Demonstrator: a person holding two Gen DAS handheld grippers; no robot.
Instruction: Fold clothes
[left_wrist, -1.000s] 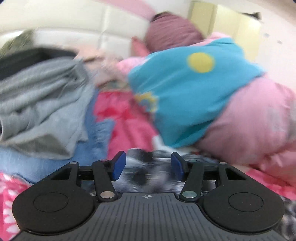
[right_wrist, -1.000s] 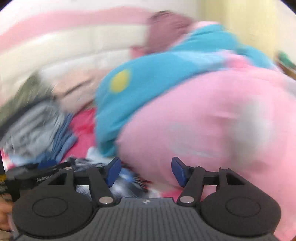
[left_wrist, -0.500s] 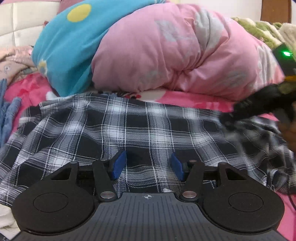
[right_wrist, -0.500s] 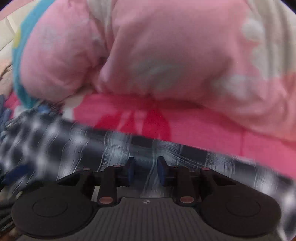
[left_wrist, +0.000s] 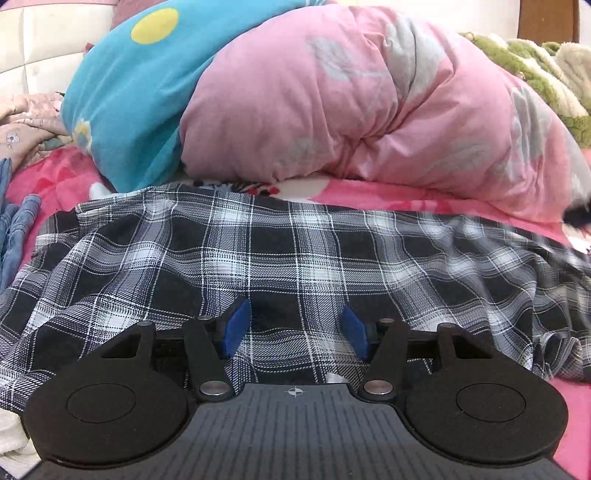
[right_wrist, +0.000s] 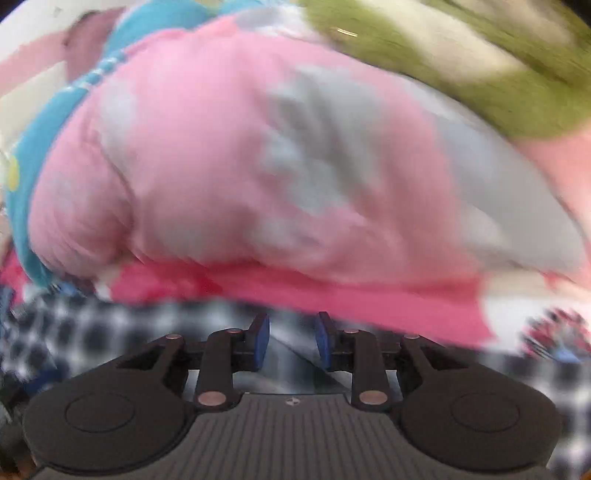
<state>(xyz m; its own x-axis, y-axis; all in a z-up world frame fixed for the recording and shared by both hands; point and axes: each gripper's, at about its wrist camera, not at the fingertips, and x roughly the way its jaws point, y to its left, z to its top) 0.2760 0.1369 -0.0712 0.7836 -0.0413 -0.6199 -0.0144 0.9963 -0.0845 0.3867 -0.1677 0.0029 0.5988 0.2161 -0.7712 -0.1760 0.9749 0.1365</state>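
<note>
My left gripper (left_wrist: 295, 326) hangs low over the plaid shirt (left_wrist: 295, 266), jaws apart, the blue pads (left_wrist: 236, 326) standing either side of a stretch of the cloth without pressing it. The shirt lies spread and rumpled across the pink sheet (left_wrist: 388, 194), reaching from the left edge of my view to the right, where its far end blurs. Behind it sits a pink quilt (left_wrist: 351, 99) bunched into a big roll, with a blue pillow (left_wrist: 122, 88) leaning against its left side and a green fleece (left_wrist: 532, 70) beyond its right. Some denim (left_wrist: 18, 229) lies at the far left beside the shirt.

My right gripper (right_wrist: 291, 341) is over the shirt's (right_wrist: 92, 328) edge in a very blurred view. Its jaws have just been closing and now stand narrow; plaid cloth shows between the pads (right_wrist: 260, 341), but I cannot tell whether they pinch it. The quilt (right_wrist: 240, 158) fills the view ahead.
</note>
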